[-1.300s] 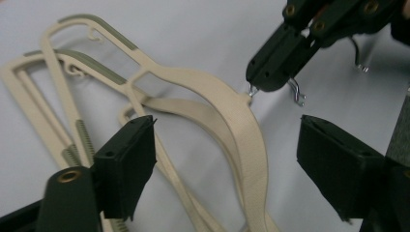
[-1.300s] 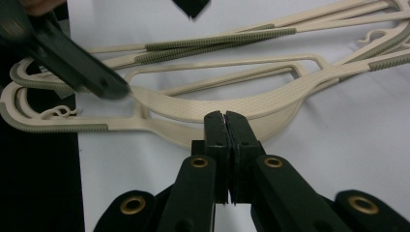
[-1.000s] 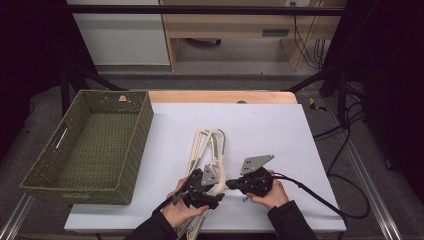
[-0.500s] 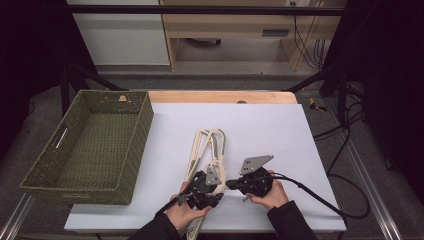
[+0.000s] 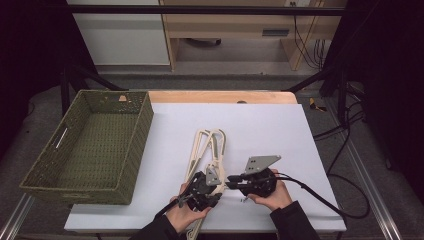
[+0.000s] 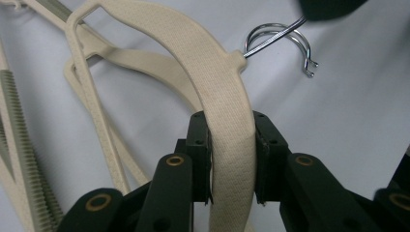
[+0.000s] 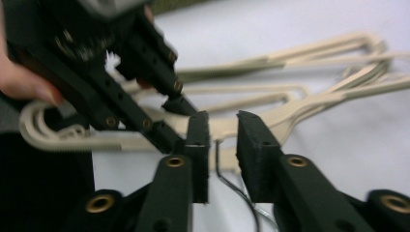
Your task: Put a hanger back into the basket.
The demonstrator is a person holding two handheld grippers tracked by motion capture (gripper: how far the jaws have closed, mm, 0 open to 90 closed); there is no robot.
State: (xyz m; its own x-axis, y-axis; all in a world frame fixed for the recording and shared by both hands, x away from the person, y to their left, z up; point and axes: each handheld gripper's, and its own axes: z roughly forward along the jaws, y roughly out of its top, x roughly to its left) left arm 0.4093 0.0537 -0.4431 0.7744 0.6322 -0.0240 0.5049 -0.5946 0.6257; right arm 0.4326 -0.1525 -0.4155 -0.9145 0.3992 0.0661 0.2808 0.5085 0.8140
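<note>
At far left the green wicker basket (image 5: 90,145) has nothing in it. Low centre, the left gripper (image 5: 202,190) has just been closing and now clamps the cream hangers' (image 5: 207,150) arm. There look to be two hangers, stacked. Right gripper (image 5: 235,182), just loosened, has its jaws apart around the wire hooks (image 6: 285,46).

Right gripper (image 7: 222,140) at the wire hook of the cream hangers

Its two black jaws stand slightly apart, having just been opening; the thin metal hook (image 7: 227,181) runs up between them, and neither pad presses on it. Beyond the tips lie the cream plastic hangers (image 7: 309,104), stacked on the white table surface (image 7: 348,154). At upper left the left gripper (image 7: 121,72), blurred, reaches to a hanger's arm, with part of a hand (image 7: 21,79) at the frame's edge.
</note>
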